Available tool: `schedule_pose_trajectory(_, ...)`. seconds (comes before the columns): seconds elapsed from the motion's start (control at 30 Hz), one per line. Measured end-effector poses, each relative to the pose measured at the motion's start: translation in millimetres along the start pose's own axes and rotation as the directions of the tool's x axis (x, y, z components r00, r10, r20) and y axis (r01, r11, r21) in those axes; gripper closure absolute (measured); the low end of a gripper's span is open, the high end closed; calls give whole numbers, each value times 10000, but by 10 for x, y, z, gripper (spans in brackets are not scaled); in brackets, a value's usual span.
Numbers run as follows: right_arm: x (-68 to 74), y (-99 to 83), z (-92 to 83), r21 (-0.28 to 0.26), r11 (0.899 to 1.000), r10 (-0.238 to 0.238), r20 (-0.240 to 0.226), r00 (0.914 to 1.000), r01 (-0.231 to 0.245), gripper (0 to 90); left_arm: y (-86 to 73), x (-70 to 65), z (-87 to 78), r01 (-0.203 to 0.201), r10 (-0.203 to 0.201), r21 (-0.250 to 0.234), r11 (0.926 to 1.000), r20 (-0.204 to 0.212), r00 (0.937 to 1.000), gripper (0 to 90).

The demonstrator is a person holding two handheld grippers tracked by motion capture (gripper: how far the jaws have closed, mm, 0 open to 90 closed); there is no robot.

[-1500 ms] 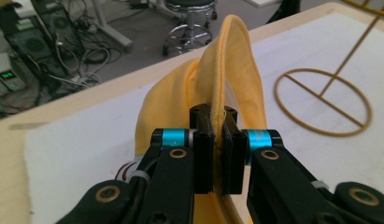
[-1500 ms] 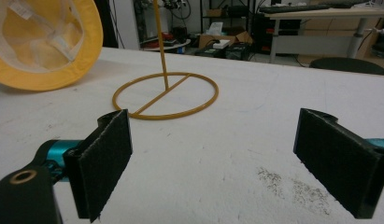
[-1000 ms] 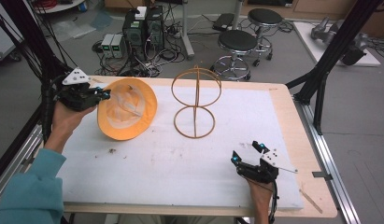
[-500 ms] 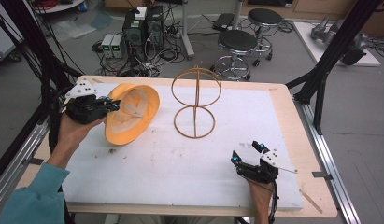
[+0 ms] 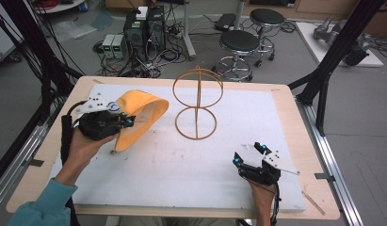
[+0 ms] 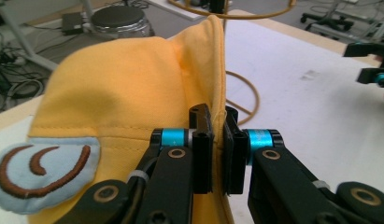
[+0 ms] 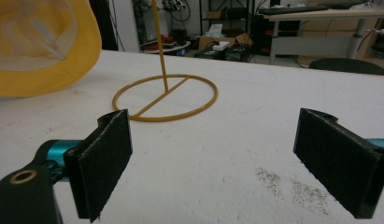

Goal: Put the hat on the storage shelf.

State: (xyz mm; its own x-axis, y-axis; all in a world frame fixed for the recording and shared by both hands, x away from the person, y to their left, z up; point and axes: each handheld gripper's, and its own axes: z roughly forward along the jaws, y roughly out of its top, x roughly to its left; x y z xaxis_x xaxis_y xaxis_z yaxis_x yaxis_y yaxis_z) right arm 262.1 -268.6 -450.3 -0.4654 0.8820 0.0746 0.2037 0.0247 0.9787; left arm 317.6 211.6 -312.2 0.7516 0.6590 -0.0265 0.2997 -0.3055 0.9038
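A yellow bucket hat with a pale blue patch hangs tilted over the left of the white mat, and its lower edge is close to the mat. My left gripper is shut on its brim; in the left gripper view the jaws pinch the brim's edge of the hat. A gold wire stand, two rings on a post, stands upright in the middle of the mat, just right of the hat. My right gripper rests at the front right, open with nothing between its jaws, and faces the stand and the hat.
The white mat covers most of the wooden table. Black frame posts rise at both sides. Stools and computer boxes stand on the floor beyond the far edge.
My left hand has carried the hat toward the near side and to the right, a little lower, and the hat has turned more edge-on. The right gripper has stayed still.
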Motion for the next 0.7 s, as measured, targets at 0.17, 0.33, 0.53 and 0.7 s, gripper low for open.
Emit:
schedule_pose_trajectory(0.17,-1,0,2,-24,10000,-56,6,10000,56,105,-49,-133,47,-20,18,42,10000,457,9990,838)
schedule_pose_trajectory(0.33,-1,0,2,-24,10000,-58,20,10000,58,105,-84,-183,90,234,-239,61,9997,1061,9941,747)
schedule_pose_trajectory(0.53,0,0,0,-6,10000,-17,25,10000,17,105,-74,-221,109,579,-558,-91,9983,1584,9858,360)
schedule_pose_trajectory(0.7,-1,0,2,-26,10000,-55,20,10000,55,105,-78,-222,118,622,-619,33,9981,1557,9859,255)
